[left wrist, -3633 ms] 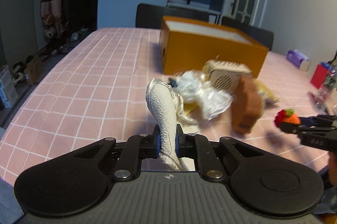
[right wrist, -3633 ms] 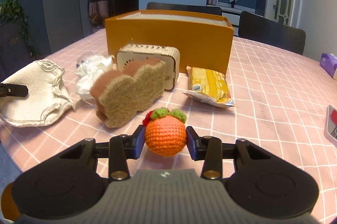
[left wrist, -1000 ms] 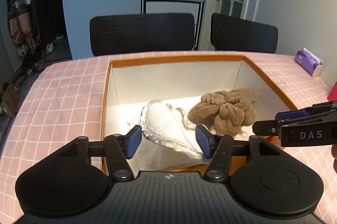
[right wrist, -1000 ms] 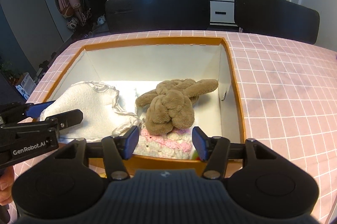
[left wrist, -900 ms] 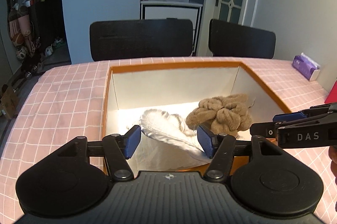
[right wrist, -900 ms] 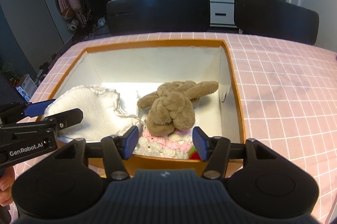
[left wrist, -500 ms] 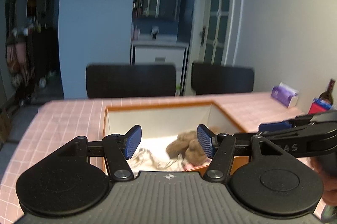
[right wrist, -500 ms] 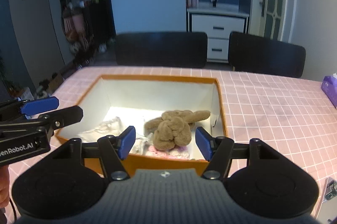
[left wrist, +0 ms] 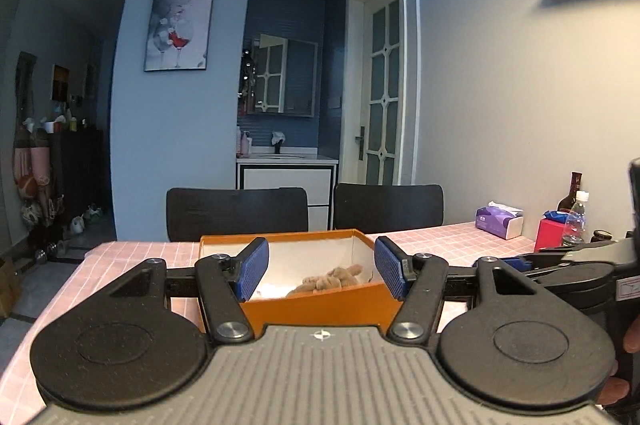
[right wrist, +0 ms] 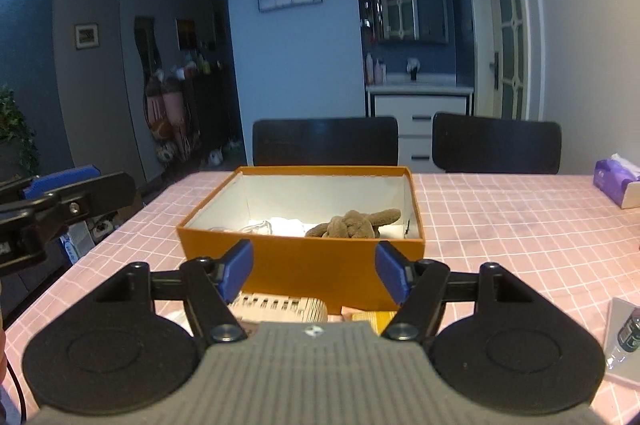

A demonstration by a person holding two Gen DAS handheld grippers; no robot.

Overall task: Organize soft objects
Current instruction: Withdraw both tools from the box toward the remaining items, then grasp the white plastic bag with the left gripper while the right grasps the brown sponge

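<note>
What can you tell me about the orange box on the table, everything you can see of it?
The orange box is an open, lidless rectangular carton, orange outside with white inner walls, looking like stiff cardboard. It sits flat on the pink checked tablecloth, in front of two black chairs. Inside lie a brown plush toy toward the right and a white cloth to its left. A small slot shows in the right inner wall. Just in front of its near wall sit a pale slotted wooden object and a yellow packet; contact cannot be told. Neither hand-held gripper touches it.
</note>
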